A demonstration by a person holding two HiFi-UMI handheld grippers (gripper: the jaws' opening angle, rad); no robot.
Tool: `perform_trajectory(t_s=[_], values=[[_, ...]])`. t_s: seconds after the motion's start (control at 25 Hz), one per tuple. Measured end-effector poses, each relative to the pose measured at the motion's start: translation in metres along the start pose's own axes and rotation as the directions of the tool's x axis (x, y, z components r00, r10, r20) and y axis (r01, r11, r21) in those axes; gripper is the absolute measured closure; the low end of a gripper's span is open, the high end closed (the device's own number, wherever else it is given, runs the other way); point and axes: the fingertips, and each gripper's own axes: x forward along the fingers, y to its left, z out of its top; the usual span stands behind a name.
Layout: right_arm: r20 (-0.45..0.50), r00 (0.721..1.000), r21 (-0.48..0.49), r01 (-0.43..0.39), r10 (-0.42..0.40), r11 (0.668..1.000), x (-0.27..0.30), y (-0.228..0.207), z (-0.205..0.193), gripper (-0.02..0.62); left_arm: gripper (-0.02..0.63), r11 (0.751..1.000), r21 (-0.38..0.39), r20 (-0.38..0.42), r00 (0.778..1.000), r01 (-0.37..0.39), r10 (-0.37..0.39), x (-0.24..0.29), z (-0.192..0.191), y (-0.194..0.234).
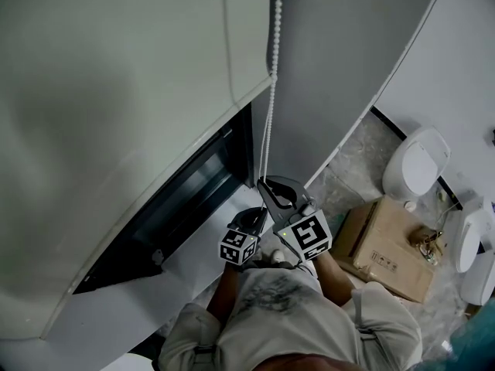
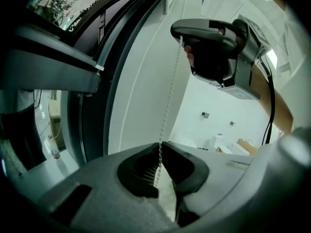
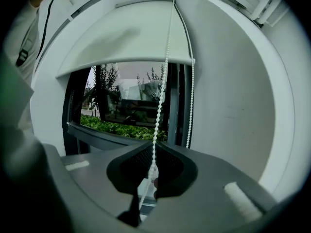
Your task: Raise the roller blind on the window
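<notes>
White chain point(image 1: 271, 91), top cropped, pinched between left tongs point(image 2: 160, 145) and right tongs point(image 3: 154, 145).

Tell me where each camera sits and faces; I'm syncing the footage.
Head view: on the person's head, facing steeply down at roller blind, bead chain, left gripper and right gripper; forearms and shirt show.
Left gripper view: on the left gripper, facing up the chain toward the right gripper; a forearm shows.
Right gripper view: on the right gripper, facing up at blind and window; the shirt shows.
Shared: both gripper views show jaws shut on the chain.
</notes>
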Motion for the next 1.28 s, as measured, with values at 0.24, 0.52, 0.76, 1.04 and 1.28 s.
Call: perform_trajectory(t_s=[0.24, 0.52, 0.76, 1.04, 1.28], values=[[-0.044, 0.999, 0.021, 0.003, -0.002, 1.0, -0.001, 0.005, -0.025, 0.572, 0.583, 1.0, -0.01, -0.029, 1.0, -0.002, 0.001, 0.001, -0.025, 0.0], [-0.049, 0.999, 0.017, 0.004, -0.003, 1.0, -0.002, 0.004, -0.026, 0.572, 0.574, 0.999, 0.03, -0.003, 1.0, -0.014, 0.014, -0.007, -0.018, -0.003], [-0.043, 0.999, 0.014, 0.004, -0.003, 1.0, 0.0, 0.003, -0.025, 0.572, 0.523, 0.999, 0.039, 0.084, 0.996, -0.023, 0.02, -0.033, 0.035, -0.005], [-0.042, 0.999, 0.013, 0.006, -0.006, 1.0, 0.0, 0.001, -0.027, 0.572, 0.522, 0.995, 0.09, 0.244, 0.969, -0.048, 0.024, -0.075, 0.134, -0.015], [-0.041, 0.999, 0.014, 0.004, -0.004, 1.0, 0.002, 0.0, -0.028, 0.572, 0.522, 0.986, 0.158, 0.341, 0.94, -0.05, -0.007, -0.092, 0.204, -0.033]])
